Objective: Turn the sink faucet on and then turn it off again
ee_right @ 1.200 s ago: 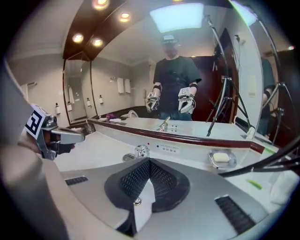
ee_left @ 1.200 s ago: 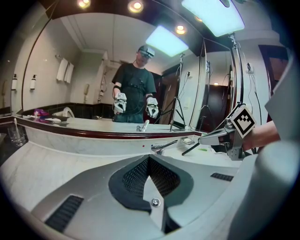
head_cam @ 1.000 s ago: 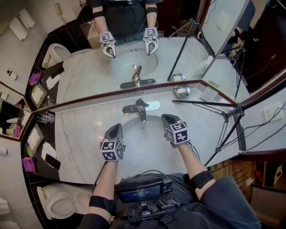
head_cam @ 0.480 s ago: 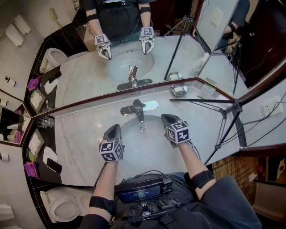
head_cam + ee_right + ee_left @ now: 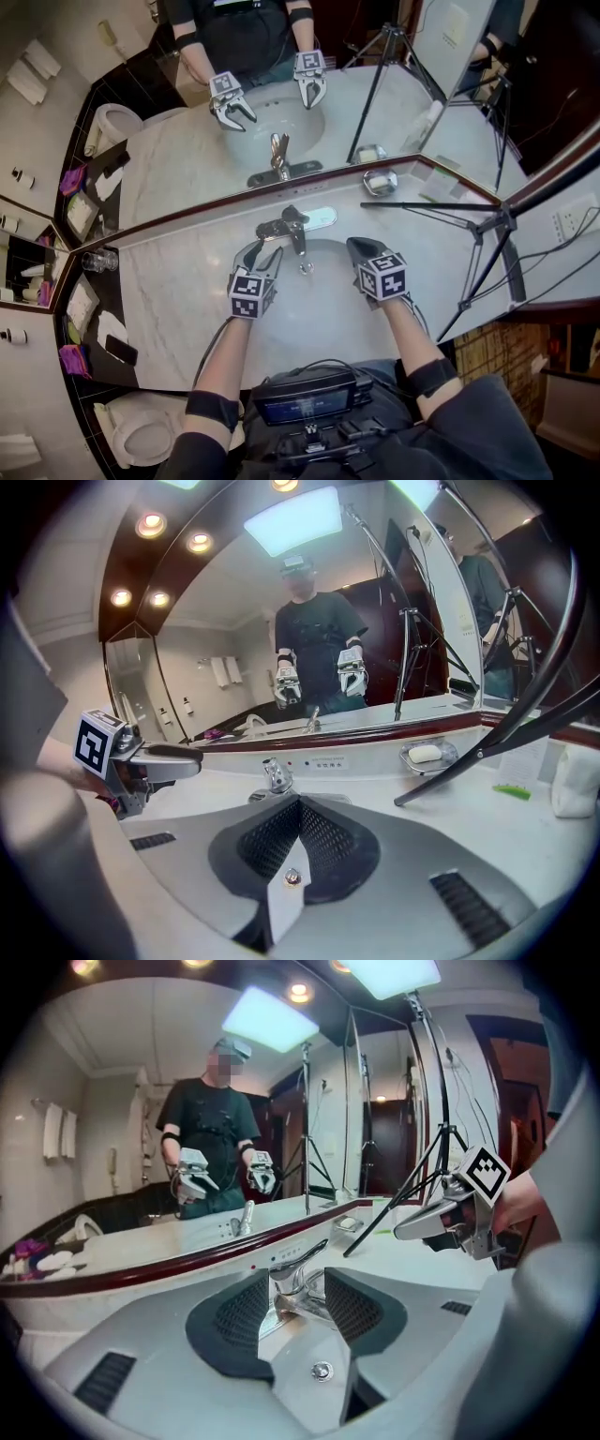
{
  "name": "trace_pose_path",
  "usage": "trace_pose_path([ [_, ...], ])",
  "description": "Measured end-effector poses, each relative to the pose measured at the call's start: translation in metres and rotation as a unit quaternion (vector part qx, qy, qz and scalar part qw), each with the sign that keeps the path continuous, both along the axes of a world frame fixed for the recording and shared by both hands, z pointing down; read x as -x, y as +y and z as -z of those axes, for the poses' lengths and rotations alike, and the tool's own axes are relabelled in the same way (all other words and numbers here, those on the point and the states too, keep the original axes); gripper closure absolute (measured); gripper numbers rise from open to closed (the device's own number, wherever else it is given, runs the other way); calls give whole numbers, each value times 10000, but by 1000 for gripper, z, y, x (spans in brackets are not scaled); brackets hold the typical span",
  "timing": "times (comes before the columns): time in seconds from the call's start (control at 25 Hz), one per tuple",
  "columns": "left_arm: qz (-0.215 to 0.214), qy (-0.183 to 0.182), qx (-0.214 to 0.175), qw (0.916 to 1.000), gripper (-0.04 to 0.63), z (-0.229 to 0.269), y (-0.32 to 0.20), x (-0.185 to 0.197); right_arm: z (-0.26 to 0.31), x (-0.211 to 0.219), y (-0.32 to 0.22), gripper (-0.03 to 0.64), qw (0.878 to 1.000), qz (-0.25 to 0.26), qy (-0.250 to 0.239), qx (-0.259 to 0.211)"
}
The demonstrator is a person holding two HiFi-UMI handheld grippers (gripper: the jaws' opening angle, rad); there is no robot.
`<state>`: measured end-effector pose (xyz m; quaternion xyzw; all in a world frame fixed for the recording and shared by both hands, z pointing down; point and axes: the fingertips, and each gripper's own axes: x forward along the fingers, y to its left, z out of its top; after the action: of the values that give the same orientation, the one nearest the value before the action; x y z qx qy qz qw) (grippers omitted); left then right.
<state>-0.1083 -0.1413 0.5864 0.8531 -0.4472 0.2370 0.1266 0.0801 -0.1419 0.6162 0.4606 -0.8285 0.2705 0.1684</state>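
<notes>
Nearest, both grippers hang over the sink basin (image 5: pixel 321 291) set in the marble counter (image 5: pixel 164 291). Left gripper (image 5: pixel 262 254): fingers have just been opening and now stand apart, with the chrome faucet (image 5: pixel 293 225) lined up in the gap just past the tips, pads not pressing it. Right gripper (image 5: pixel 353 246): fingers closed together, nothing between them, just right of the spout. Faucet stands at the basin's back edge. Farther back are the soap dish (image 5: pixel 381 185) and the mirror (image 5: pixel 187 159).

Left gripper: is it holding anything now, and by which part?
Nothing. The left gripper has just been opening, with nothing between its jaws; the faucet stands beyond.
</notes>
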Motion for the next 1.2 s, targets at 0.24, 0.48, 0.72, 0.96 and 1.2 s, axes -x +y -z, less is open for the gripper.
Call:
trace_pose_path([
  [0.24, -694, -511, -19, 9963, 350, -7, -26, -29, -5, -7, 5, 597, 9999, -112, -17, 68],
  [0.48, -1247, -1348, -233, 9827, 368, -31, -41, -53, -7, -16, 5, 597, 9998, -193, -26, 81],
  [0.72, -2018, -2545, -789, 9425, 380, -49, -48, -80, -13, -25, 8, 597, 9995, -285, -21, 135],
  [0.96, -2354, -3017, -820, 9202, 405, -66, -54, -94, -18, -31, 10, 597, 9992, -350, -43, 188],
  [1.2, -2351, -3215, -744, 9142, 436, -78, -52, -96, -21, -35, 10, 597, 9991, -374, -67, 209],
])
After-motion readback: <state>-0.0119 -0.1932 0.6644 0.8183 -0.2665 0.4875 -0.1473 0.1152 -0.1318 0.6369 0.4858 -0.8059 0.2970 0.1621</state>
